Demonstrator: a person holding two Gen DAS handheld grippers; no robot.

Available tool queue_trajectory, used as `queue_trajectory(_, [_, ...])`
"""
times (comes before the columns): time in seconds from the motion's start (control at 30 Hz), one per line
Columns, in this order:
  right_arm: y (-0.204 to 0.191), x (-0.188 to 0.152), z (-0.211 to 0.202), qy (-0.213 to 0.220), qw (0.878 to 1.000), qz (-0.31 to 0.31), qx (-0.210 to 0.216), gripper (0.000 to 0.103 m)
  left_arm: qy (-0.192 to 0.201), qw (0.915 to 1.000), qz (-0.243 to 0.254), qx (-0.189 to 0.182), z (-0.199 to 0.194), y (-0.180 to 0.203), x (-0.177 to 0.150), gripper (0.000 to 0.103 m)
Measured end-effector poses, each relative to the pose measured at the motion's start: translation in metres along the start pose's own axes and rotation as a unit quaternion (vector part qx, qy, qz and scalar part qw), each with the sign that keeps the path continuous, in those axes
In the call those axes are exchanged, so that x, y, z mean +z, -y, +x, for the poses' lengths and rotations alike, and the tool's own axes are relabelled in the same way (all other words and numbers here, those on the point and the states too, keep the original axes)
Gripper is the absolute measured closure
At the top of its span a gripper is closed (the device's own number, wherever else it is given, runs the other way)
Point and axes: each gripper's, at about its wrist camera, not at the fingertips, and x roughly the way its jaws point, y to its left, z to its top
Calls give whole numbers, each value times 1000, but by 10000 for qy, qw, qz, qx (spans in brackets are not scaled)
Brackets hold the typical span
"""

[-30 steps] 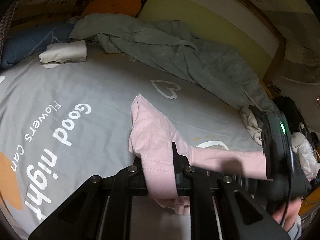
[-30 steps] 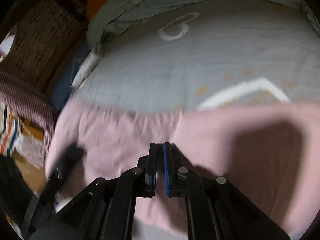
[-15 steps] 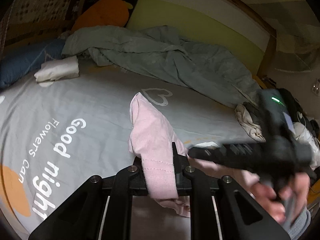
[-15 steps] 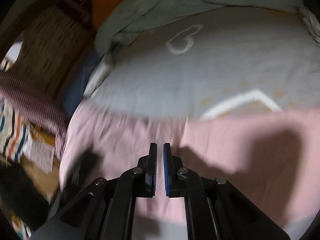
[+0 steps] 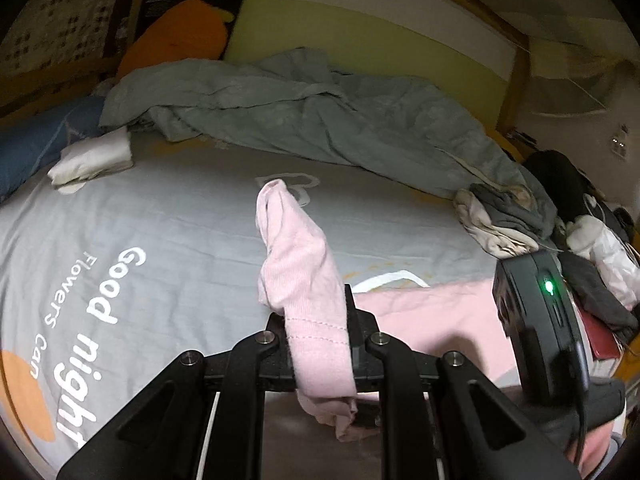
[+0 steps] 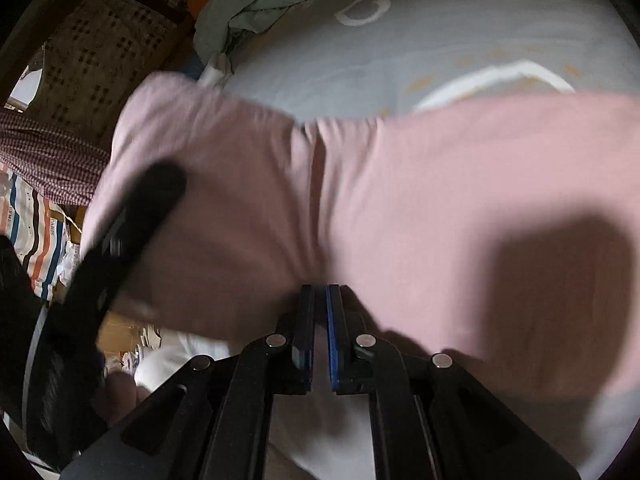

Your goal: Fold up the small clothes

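Observation:
A pink garment [image 5: 296, 264] hangs bunched from my left gripper [image 5: 316, 308], which is shut on its stitched hem. The rest of the garment stretches to the right over the grey bed sheet [image 5: 168, 220], toward the right gripper's black housing [image 5: 536, 320] with its green light. In the right wrist view the pink garment [image 6: 440, 184] spreads wide and blurred above the sheet. A crease runs down it to my right gripper [image 6: 320, 292], whose jaws are pinched together on the cloth edge. The left gripper [image 6: 132, 216] shows there as a dark blur at the garment's left end.
A rumpled grey-green duvet [image 5: 320, 112] lies across the far side of the bed. A folded white cloth [image 5: 96, 156] sits at the far left beside a blue pillow [image 5: 36, 144] and an orange cushion [image 5: 180, 36]. A heap of clothes [image 5: 504, 216] lies at the right edge.
The right gripper swung from lying across the left view to standing at its right edge. The pink garment between the grippers has drawn wider. The left grip on the hem is unchanged.

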Motion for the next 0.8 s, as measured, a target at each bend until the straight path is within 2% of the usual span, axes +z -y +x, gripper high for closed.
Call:
queue_trajectory(0.13, [14, -17, -9, -268, 9989, 319, 226, 98, -20, 9996, 98, -250, -1, 13, 1, 90])
queue_trajectory(0.17, [22, -20, -17, -209, 9983, 503, 221, 98, -45, 9995, 143, -294, 0, 18, 1, 90])
queue_trajectory(0.23, [38, -22, -50, 367, 9961, 796, 70, 98, -101, 9988, 273, -386, 6, 31, -1, 90])
queue_trajectory(0.3, [47, -24, -92, 1143, 9902, 745, -308, 98, -182, 9978, 448, -458, 14, 45, -4, 90])
queue_trajectory(0.4, [57, -27, -138, 1728, 9792, 569, -903, 98, -321, 9955, 741, -500, 29, 70, -13, 89])
queue_trajectory(0.43, [63, -29, -150, 1858, 9758, 595, -983, 98, -383, 9950, 786, -483, 35, 77, -16, 89])
queue_trajectory(0.53, [82, -41, -179, 2181, 9695, 745, -832, 98, -608, 9941, 807, -393, 55, 93, -25, 83])
queue_trajectory(0.63, [107, -53, -204, 2820, 9509, 1100, -649, 98, -668, 9936, 776, -487, 62, 106, -34, 75])
queue_trajectory(0.7, [116, -52, -213, 2951, 9464, 1133, -669, 98, -659, 9919, 771, -759, 60, 117, -38, 70])
queue_trajectory(0.73, [119, -49, -214, 2945, 9461, 1137, -718, 98, -644, 9900, 760, -998, 56, 122, -39, 62])
queue_trajectory(0.8, [125, -47, -217, 2934, 9456, 1175, -766, 98, -686, 9829, 549, -1617, 49, 125, -41, 54])
